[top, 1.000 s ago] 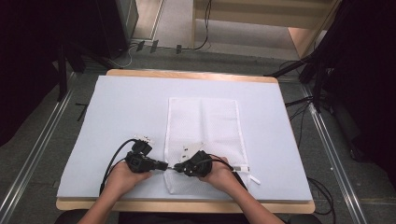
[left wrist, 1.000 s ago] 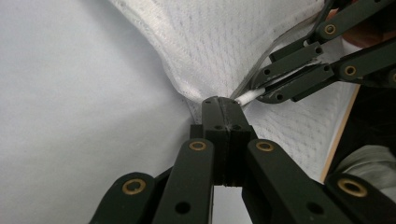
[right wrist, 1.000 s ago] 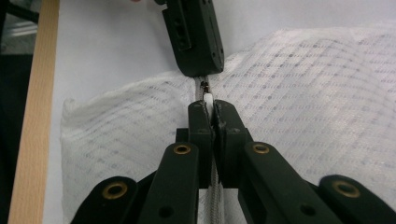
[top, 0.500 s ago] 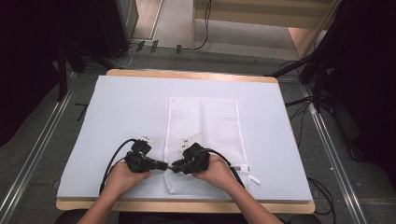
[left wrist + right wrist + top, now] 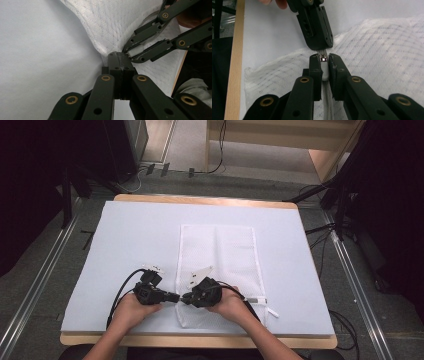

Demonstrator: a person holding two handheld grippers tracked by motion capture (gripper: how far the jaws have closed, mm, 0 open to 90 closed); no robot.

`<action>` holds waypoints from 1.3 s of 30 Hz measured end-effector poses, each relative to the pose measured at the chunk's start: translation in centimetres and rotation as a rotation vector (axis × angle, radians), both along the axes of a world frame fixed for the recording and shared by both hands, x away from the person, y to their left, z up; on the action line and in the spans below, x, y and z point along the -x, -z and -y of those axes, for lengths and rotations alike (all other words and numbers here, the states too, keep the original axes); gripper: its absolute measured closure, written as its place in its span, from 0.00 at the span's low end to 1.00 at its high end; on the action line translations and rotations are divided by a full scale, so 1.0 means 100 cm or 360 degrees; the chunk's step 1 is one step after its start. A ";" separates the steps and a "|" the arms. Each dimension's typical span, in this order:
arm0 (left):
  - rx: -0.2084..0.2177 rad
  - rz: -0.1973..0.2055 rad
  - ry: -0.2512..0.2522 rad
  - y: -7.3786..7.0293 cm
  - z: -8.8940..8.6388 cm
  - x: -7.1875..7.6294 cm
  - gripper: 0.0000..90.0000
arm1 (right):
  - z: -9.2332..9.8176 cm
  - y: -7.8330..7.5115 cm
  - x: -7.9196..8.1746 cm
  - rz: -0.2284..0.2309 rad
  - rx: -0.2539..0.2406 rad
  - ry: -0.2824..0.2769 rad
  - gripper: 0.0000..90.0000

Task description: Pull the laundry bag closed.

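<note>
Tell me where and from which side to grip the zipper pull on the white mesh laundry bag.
Grip the small white zipper pull by its flat sides, coming in along the zipper line toward the bag's left edge, as the right hand-held gripper does: it stands up from the white mesh laundry bag.

Grey floor [image 5: 45,270] all round, metal rails [image 5: 357,285] at three and nine o'clock, wooden furniture [image 5: 280,140] at twelve, cables [image 5: 345,325] trailing.

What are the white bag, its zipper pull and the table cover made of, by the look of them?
Bag: thin white mesh fabric, matte; the open weave and soft puckers show in both gripper views. Zipper pull: likely smooth white plastic, with a small shiny, metal-looking part at its top. Table cover: smooth, matte, pale sheet, possibly foam or a mat; the material is unclear. A light wood table edge shows beyond it.
</note>
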State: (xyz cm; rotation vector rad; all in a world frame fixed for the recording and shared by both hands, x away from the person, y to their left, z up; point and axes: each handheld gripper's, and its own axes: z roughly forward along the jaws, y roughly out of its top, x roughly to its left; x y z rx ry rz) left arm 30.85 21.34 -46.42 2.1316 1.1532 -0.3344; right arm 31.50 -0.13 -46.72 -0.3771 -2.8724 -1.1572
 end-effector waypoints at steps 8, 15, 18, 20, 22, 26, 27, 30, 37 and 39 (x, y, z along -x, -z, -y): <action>-0.0005 -0.0001 0.0001 0.000 0.000 0.000 1.00 | 0.012 0.001 -0.004 -0.0068 -0.0018 0.0019 0.92; -0.0012 0.0020 0.0011 -0.001 0.001 0.001 1.00 | 0.016 0.000 -0.004 -0.0067 -0.0021 0.0015 0.92; -0.0013 0.0024 0.0012 -0.001 0.001 0.001 1.00 | 0.019 -0.001 -0.003 -0.0062 -0.0012 0.0020 0.92; -0.0020 0.0035 0.0013 -0.001 0.002 0.002 1.00 | 0.021 -0.002 -0.003 -0.0059 -0.0016 0.0020 0.92; -0.0020 0.0034 0.0014 -0.001 0.002 0.001 1.00 | 0.025 -0.002 -0.003 -0.0060 -0.0022 0.0026 0.92; -0.0018 0.0034 0.0009 -0.001 0.002 0.002 1.00 | 0.031 -0.002 -0.003 -0.0090 -0.0027 0.0055 0.92; -0.0018 0.0034 0.0010 -0.001 0.002 0.002 1.00 | 0.032 -0.002 -0.003 -0.0097 -0.0028 0.0056 0.92; -0.0014 0.0030 0.0009 -0.001 0.002 0.001 1.00 | 0.036 -0.002 -0.004 -0.0098 -0.0036 0.0072 0.92; -0.0026 0.0035 0.0015 -0.001 0.002 0.001 1.00 | 0.044 -0.003 -0.006 -0.0150 -0.0037 0.0087 0.92; -0.0025 0.0033 0.0018 -0.001 0.002 0.001 1.00 | 0.046 -0.004 -0.006 -0.0158 -0.0043 0.0086 0.92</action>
